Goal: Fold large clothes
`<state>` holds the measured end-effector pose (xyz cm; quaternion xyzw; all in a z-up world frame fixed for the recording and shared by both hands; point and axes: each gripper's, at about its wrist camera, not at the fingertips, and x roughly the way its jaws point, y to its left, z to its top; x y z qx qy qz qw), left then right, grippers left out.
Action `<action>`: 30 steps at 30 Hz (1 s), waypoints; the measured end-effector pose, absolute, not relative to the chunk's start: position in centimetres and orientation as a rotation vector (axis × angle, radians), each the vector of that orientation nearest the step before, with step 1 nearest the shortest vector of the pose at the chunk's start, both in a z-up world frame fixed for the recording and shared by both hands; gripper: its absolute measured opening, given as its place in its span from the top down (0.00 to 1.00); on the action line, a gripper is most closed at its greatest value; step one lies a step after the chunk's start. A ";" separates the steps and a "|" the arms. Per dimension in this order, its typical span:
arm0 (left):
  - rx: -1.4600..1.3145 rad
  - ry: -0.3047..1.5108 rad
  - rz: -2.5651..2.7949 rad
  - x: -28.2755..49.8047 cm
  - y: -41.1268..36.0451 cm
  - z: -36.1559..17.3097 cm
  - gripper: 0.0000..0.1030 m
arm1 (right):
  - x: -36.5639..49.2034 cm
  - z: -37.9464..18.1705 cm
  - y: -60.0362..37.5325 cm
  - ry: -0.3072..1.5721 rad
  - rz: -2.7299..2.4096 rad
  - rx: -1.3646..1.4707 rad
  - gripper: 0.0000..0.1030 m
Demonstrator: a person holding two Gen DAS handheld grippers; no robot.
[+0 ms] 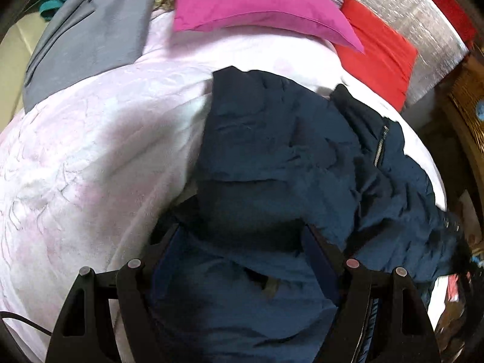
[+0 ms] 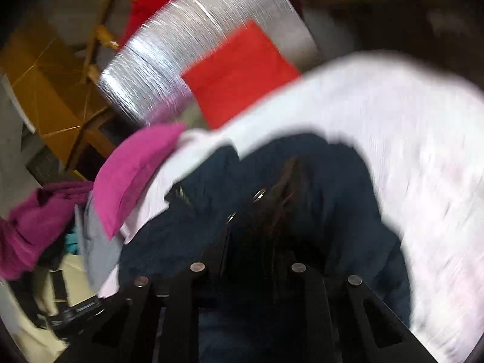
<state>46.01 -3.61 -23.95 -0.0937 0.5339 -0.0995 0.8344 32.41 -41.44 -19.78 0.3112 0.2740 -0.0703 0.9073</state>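
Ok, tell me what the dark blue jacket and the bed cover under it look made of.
Dark blue jacket: looks like thin woven synthetic, matte, crinkling into fine sharp creases, with a metal zip.
Bed cover: soft pale pink-white cloth, possibly fleecy or embossed; faint raised pattern, no shine.

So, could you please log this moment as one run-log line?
item: navy jacket on white bedspread | left gripper: open over jacket | right gripper: shut on jacket

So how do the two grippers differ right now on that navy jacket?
The left gripper stands wide open, jacket fabric between its fingers but not pinched; the right gripper is closed tight on a dark fold near the zipper. The left view is sharp, the right view blurred. Both sit over the same navy jacket on the pale bedcover.
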 end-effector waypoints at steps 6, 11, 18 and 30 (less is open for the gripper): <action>-0.117 1.168 -0.232 45.9 -4.6 -24.7 0.23 | 36.3 -26.2 -43.2 0.829 -0.212 0.680 0.76; -0.140 1.143 -0.210 45.8 -3.4 -23.8 0.23 | 34.9 -24.3 -44.9 0.794 -0.205 0.728 0.50; -0.165 0.997 -0.258 44.8 -3.9 -20.5 0.23 | 30.8 -19.3 -46.4 0.526 -0.179 0.729 0.40; 0.022 1.119 -0.216 45.8 -9.6 -25.4 0.11 | 37.3 -26.1 -38.2 0.936 0.011 0.575 0.64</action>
